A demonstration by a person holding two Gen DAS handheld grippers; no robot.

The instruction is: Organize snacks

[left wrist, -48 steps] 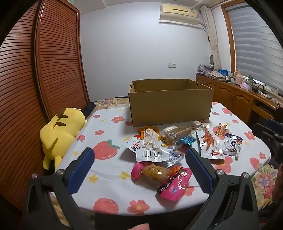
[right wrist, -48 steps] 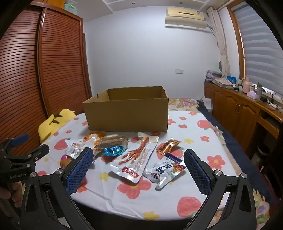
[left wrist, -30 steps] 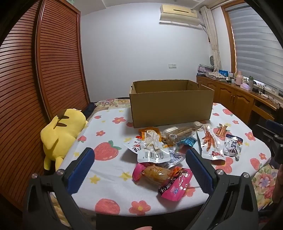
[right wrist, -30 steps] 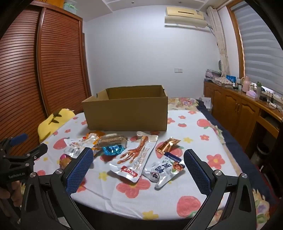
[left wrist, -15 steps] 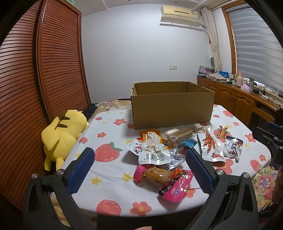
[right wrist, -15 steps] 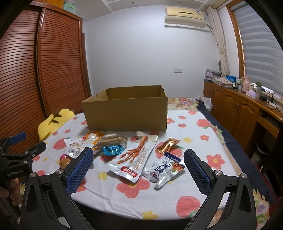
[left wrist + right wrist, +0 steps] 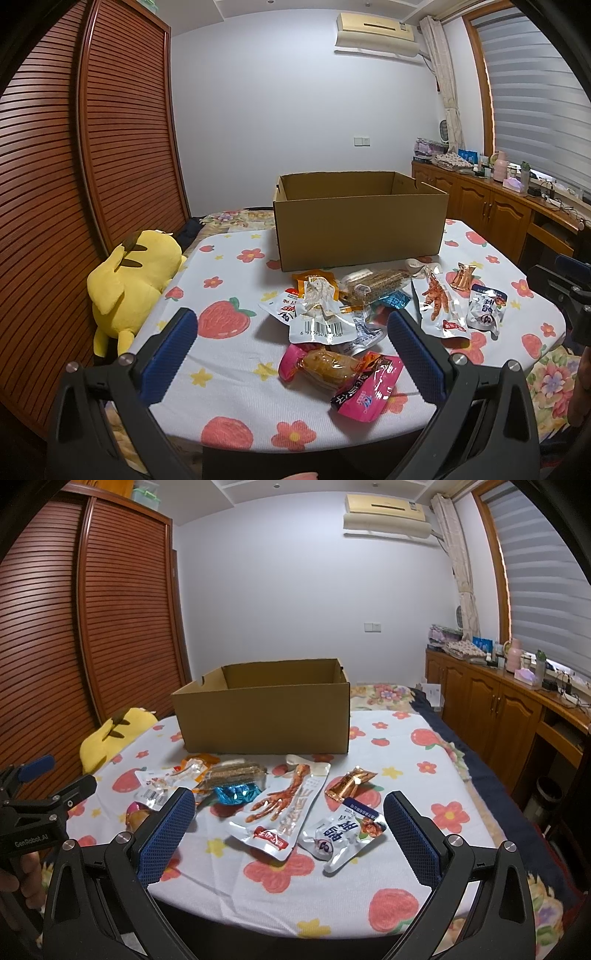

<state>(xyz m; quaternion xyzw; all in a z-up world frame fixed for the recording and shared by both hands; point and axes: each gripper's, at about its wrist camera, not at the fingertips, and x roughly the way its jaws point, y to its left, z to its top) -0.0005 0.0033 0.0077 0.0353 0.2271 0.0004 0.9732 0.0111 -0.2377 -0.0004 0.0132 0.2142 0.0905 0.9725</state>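
Note:
An open cardboard box [image 7: 360, 229] stands at the back of the flowered table [image 7: 229, 369]; it also shows in the right wrist view [image 7: 266, 710]. Several snack packets lie in front of it: a pink packet [image 7: 365, 387], a barcode pouch [image 7: 321, 325], a chicken-feet pouch [image 7: 284, 812], a blue-and-white pouch [image 7: 343, 834], a gold packet [image 7: 349, 781] and a blue foil packet [image 7: 236, 792]. My left gripper [image 7: 291, 350] is open and empty above the near edge, over the pink packet. My right gripper [image 7: 290, 830] is open and empty above the chicken-feet pouch.
A yellow plush toy [image 7: 129, 277] sits at the table's left edge. A slatted wooden wardrobe [image 7: 110, 147] stands at the left. Wooden cabinets [image 7: 498, 716] with clutter line the right wall. The left gripper's body [image 7: 37, 812] shows in the right wrist view.
Both views have shifted very slightly; the table and box sit a little lower in the left wrist view. Both grippers stay open and empty. No snack has moved.

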